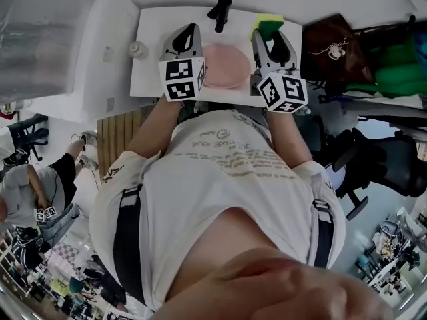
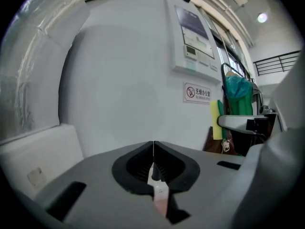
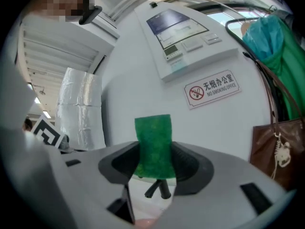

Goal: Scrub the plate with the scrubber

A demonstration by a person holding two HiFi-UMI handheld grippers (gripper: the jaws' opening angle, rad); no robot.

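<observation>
Plate (image 1: 225, 65) on table (image 1: 150, 59), black fixture (image 1: 220, 12) behind; scrubber (image 1: 267, 24) in right gripper (image 1: 269, 37); bag (image 1: 330, 49) nearby.

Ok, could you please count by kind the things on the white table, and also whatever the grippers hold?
Pink plate: 1
Green-and-yellow scrubber: 1
Black object: 1
Small pale container: 1
Total: 4

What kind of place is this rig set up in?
Likely an office or lab corner, not a kitchen: a no-smoking office sign on the wall, a wall control panel, and an office chair nearby.
</observation>
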